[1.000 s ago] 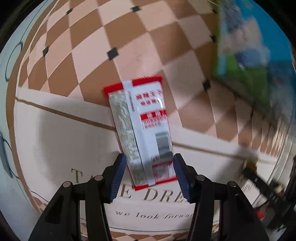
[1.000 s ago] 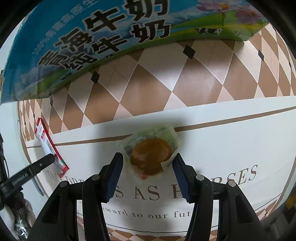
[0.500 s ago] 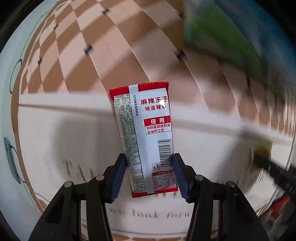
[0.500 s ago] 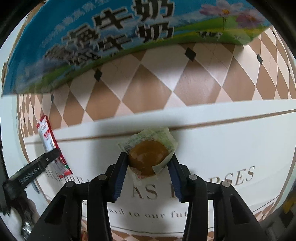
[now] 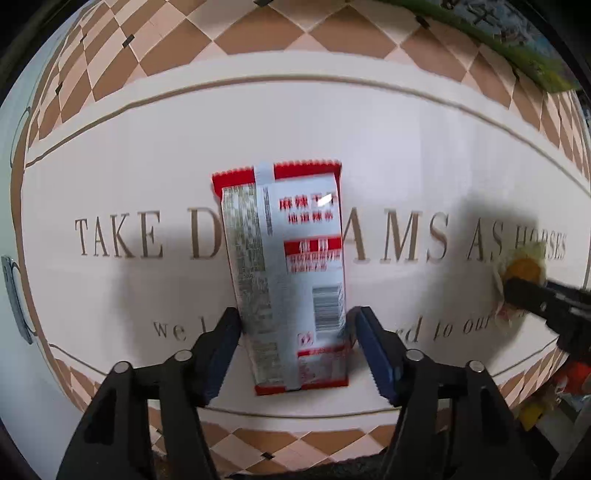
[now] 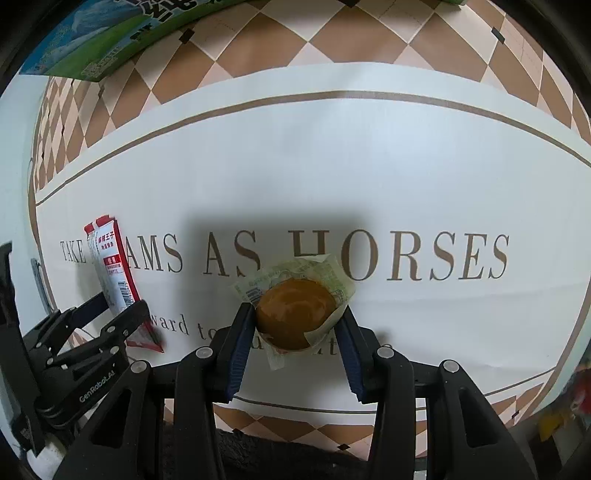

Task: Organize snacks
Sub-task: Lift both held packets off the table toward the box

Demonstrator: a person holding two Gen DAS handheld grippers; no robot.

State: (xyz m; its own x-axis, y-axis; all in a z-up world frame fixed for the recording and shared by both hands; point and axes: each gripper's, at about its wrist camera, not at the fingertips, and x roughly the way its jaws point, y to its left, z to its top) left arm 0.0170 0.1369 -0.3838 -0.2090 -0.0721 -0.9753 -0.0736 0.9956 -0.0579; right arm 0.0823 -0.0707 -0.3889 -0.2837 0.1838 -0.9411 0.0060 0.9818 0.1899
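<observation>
My left gripper [image 5: 293, 332] is shut on a red and white snack packet [image 5: 286, 273], held upright above the white lettered mat [image 5: 406, 155]. My right gripper [image 6: 293, 328] is shut on a round brown pastry in a clear wrapper [image 6: 295, 314], also held above the mat. In the right wrist view the left gripper [image 6: 110, 310] and its packet [image 6: 110, 269] show at the left. In the left wrist view the pastry [image 5: 522, 267] and the right gripper's fingers [image 5: 532, 299] show at the far right.
A blue and green milk carton box lies at the far edge, top right in the left wrist view [image 5: 517, 40] and top left in the right wrist view [image 6: 103, 48]. The mat lies on a brown and cream checkered cloth [image 6: 332, 33]. Blurred red and yellow items [image 5: 554, 391] sit at the right edge.
Both grippers have pulled back and lifted with their snacks, so the mat's lettering now shows. The right gripper closed on the pastry. The milk box has shifted to the frame edges.
</observation>
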